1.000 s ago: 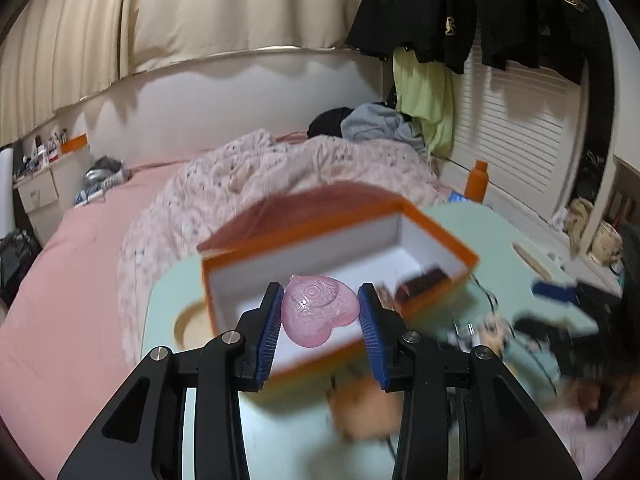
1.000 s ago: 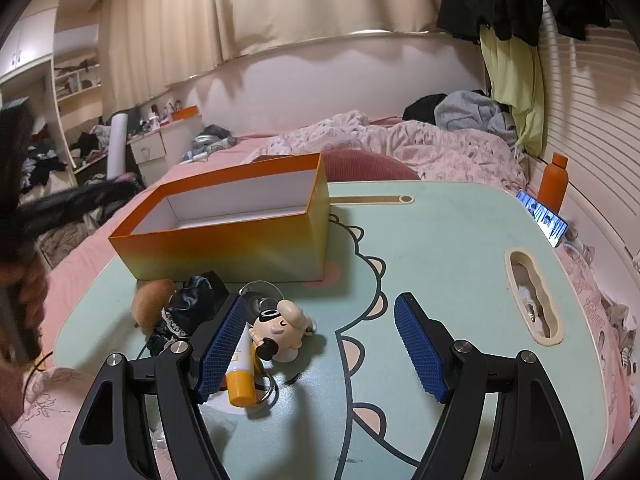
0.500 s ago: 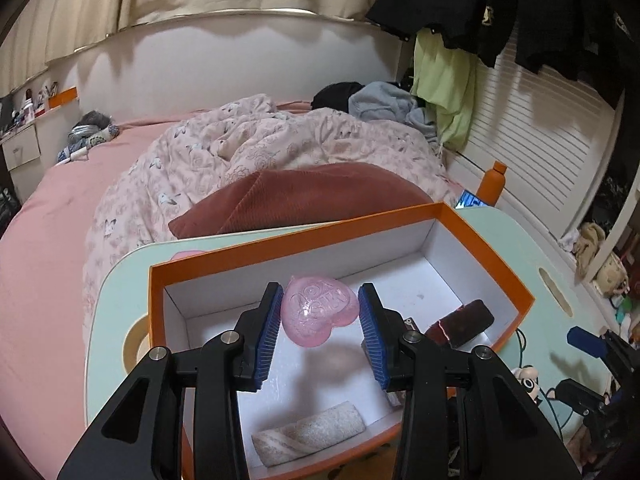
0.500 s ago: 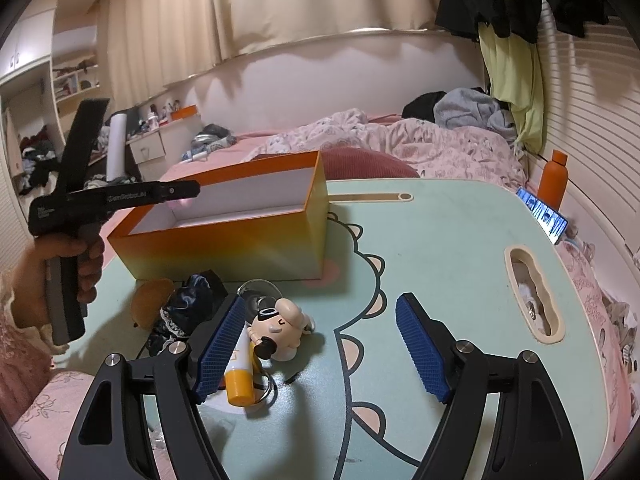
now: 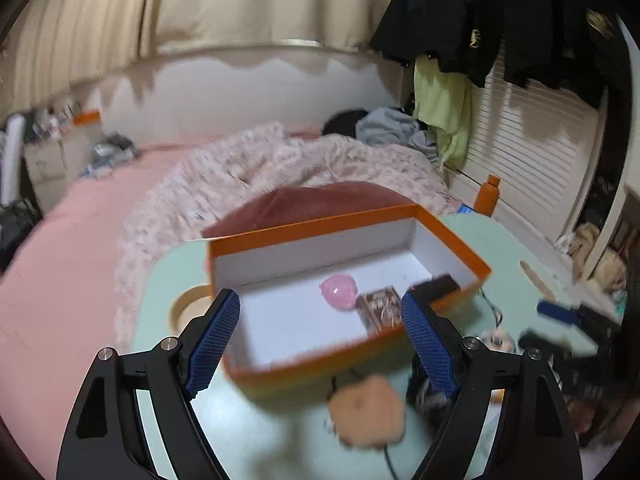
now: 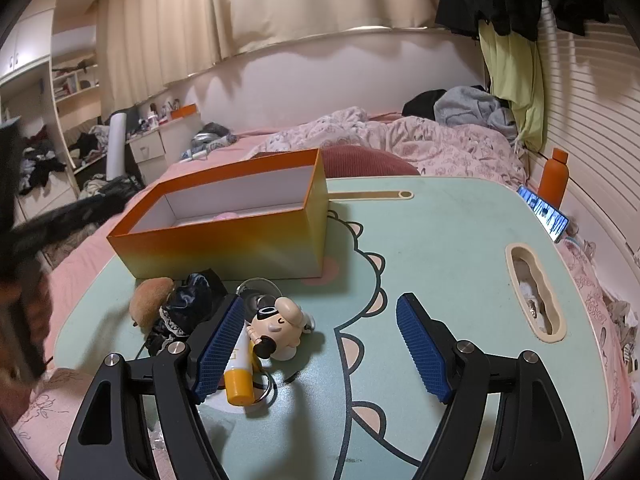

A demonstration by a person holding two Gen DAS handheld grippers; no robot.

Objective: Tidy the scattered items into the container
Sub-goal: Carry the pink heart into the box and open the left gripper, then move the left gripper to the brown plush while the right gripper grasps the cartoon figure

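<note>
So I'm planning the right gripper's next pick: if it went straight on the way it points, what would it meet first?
Probably bare table. The open right gripper has only green tabletop between its fingers; the dog figure and tube sit off by its left finger. Depth is unclear.

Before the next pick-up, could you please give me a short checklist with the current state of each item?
1. Pink heart lying inside the orange box: ok.
2. Left gripper jaws opening, nothing between them: ok.
3. Right gripper open, empty: ok.
4. Figurine and yellow-capped tube on the table within the right gripper's span: ok.
5. Brown plush free of the dark cloth: cannot tell.
</note>
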